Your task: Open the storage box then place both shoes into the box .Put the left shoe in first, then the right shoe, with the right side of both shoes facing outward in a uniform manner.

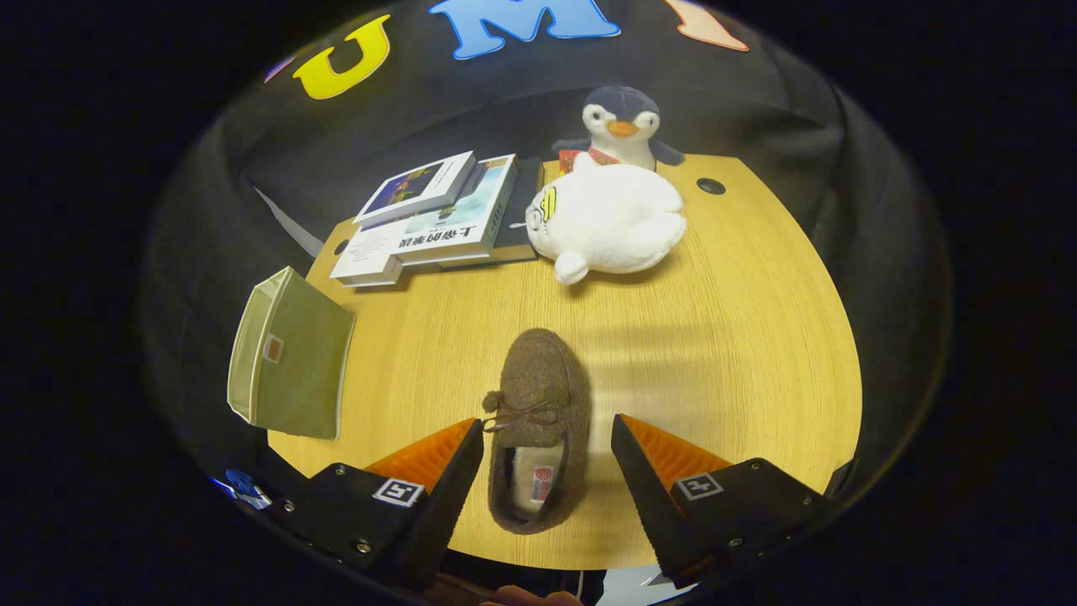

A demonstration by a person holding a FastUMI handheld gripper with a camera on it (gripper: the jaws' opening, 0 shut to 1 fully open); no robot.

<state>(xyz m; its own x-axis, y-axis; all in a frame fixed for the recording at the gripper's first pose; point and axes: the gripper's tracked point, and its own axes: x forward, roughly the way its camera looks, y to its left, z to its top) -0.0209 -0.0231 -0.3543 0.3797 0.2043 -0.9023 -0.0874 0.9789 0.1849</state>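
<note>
Shoe (538,429) lying in the lower middle of the frame, a brown fuzzy slipper with a little bow and pompom, its toe pointing away toward the far side of the table (724,353) and its heel opening sitting right between the two fingers. The gripper (547,442) is hovering over it with its fingers spread wide apart, one on each side of the heel end, and neither is pressing on the slipper as far as I can tell. Over at the left middle of the frame, the storage box (290,366) is sitting at the table's left edge, an olive-green fabric thing with a small label patch; whether its lid is open I cannot tell. Moving up the frame, a stack of books (437,219) is resting at the upper left of the tabletop. Just right of the books, a white plush toy (610,219) is lying on its side, and behind it a penguin plush (623,126) is standing upright at the table's far edge, in the upper middle.
</note>
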